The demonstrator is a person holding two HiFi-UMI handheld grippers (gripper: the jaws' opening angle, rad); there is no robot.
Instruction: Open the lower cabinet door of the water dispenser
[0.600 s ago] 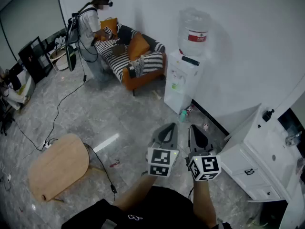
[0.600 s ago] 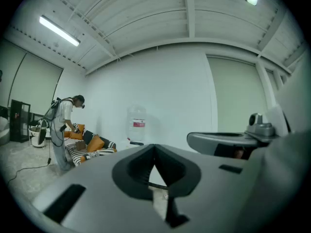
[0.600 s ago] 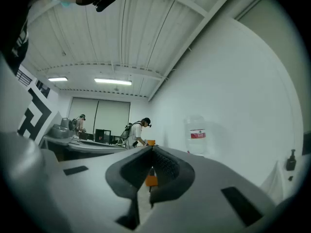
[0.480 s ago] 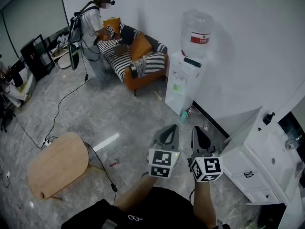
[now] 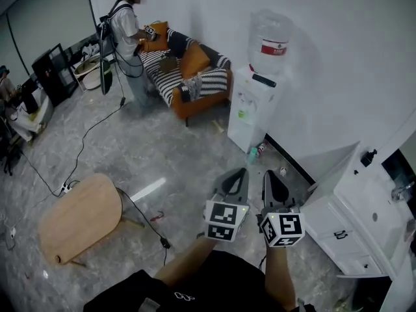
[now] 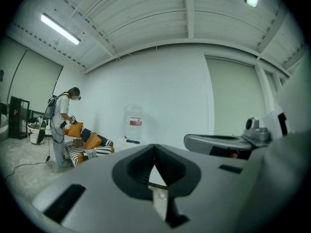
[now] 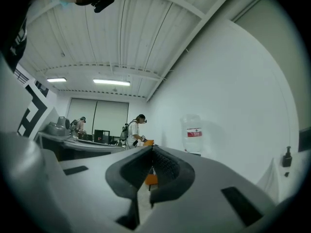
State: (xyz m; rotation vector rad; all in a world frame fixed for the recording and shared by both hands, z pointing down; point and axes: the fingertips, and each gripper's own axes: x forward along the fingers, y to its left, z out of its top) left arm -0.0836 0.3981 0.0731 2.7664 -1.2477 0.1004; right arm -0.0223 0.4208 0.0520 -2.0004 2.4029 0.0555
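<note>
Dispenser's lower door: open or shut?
Shut, it seems: the lower door lies flush with the dispenser front in the head view.

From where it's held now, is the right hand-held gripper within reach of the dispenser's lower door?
Probably not yet. The right hand-held gripper is held close to the person, its jaws shut, and the water dispenser stands away across the floor. Nothing large blocks the way; stepping closer should do.

The floor [image 5: 162,142] is glossy grey stone-look tile that catches the light. The dispenser [image 5: 250,116] has a smooth white shell and carries a clear plastic bottle [image 5: 268,34]. The sofa [image 5: 195,103] is covered in orange and striped cloth. The table [image 5: 81,216] is matt pale wood. The left gripper [image 5: 239,172] and right gripper [image 5: 268,174] have matt grey shells, and the right one's black pads [image 7: 167,166] look ribbed.
</note>
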